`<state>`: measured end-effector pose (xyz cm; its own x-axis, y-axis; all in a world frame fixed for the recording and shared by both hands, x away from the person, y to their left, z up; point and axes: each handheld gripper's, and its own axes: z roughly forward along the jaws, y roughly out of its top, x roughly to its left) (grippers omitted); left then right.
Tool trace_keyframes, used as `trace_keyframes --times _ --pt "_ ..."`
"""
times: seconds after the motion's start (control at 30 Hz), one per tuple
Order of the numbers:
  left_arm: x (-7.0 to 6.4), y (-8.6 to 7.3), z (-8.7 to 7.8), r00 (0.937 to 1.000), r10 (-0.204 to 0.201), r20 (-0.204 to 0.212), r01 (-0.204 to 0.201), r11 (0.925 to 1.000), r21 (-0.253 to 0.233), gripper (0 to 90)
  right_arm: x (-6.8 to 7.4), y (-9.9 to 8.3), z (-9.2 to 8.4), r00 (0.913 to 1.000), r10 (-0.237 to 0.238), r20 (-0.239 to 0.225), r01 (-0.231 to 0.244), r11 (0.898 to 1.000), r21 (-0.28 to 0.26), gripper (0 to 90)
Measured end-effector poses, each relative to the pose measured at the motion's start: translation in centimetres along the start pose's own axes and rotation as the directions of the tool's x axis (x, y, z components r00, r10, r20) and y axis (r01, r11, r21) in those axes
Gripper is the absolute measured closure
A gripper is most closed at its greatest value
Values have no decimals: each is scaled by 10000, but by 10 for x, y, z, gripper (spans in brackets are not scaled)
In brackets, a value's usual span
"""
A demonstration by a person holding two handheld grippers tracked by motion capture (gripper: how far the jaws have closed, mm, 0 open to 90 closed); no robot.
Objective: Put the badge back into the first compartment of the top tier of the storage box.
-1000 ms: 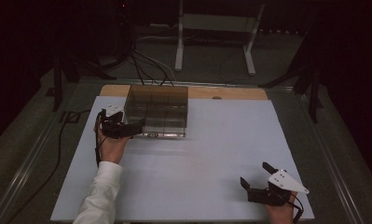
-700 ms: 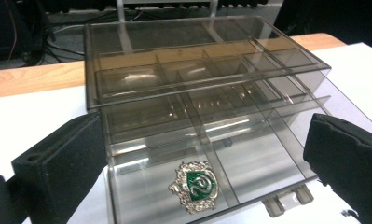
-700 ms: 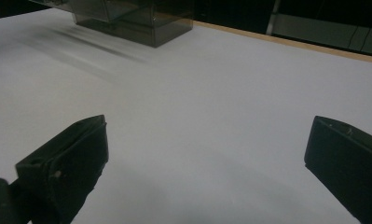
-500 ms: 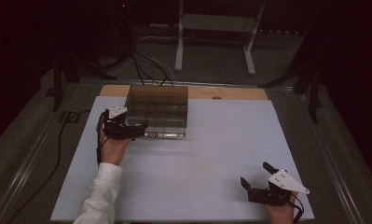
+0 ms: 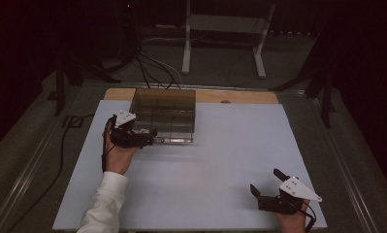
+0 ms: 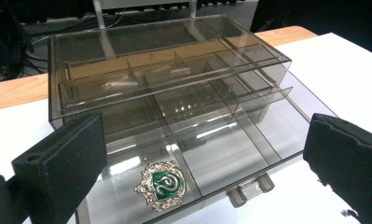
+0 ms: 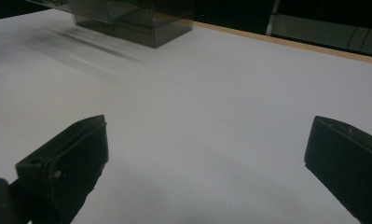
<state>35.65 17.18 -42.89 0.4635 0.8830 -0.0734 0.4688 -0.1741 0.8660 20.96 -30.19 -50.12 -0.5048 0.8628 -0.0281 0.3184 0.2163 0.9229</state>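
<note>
Resting at the near right corner of the white table top (image 5: 196,184), the right gripper (image 5: 271,183) has its jaws spread wide with nothing between them; the right gripper view shows bare white sheet between the two black pads. A hand (image 5: 292,221) holds it at the table's near edge, and the grey three-cornered plate sits on top.

Near left: a white sleeve (image 5: 104,204) leads up to the left hand (image 5: 117,156), which holds the left gripper (image 5: 152,136) just in front of the smoky clear plastic drawer box (image 5: 164,114). Jaws of this gripper are likewise spread wide and grip nothing; in the left gripper view they stand either side of the box's lowest drawer (image 6: 211,158), which is pulled out toward the camera. That drawer is split into compartments; a silver crest badge with a green centre and snake figure (image 6: 161,185) lies flat in the front compartment nearer the left jaw. Two small clear knobs (image 6: 251,189) project from the drawer front. Upper tiers of the box are pushed in.

Surface: matte white sheet over a wooden board, a bare wood strip (image 5: 230,96) showing along the far edge behind the box.

Room: dark. Grey floor beyond the table, black cables (image 5: 152,70) running across it, a white metal stand (image 5: 225,43) at far centre, dark stand legs at left and right.
</note>
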Motion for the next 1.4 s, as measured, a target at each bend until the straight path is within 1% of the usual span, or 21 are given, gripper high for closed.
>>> trace_keyframes --times 0.13,0.37,0.67,0.83,1.03,1.1,1.17,1.27,1.4 --pt "-2 0 0 9999 39 142 -40 9999 99 6 0 0 0 10000 1 -1 -1 10000 0 0" --pt "-7 0 3 9983 14 591 -30 9996 273 5 0 0 0 10000 0 1 0 10000 1 0" --pt "-13 -1 3 9958 36 920 -48 9999 133 5 0 0 0 10000 3 -11 -3 10000 4 0" --pt "-16 -2 3 9946 96 1031 -106 9999 94 5 0 0 0 10000 11 -16 -11 10000 13 0" --pt "-21 -3 5 9918 228 1260 -234 9997 28 5 0 0 1 10000 -2 -19 2 10000 8 0" --pt "-21 -3 5 9918 228 1260 -234 9997 28 5 0 0 1 10000 1 -20 -1 10000 8 0" --pt "-22 -4 5 9900 191 1399 -187 9998 -42 6 0 0 1 10000 -8 -24 8 10000 16 0" --pt "-24 -6 7 9890 222 1462 -227 9997 14 6 0 0 1 10000 -25 -26 25 10000 20 0" --pt "-25 -9 10 9877 164 1555 -176 9998 61 10 0 0 1 10000 -23 -20 23 10000 19 0"
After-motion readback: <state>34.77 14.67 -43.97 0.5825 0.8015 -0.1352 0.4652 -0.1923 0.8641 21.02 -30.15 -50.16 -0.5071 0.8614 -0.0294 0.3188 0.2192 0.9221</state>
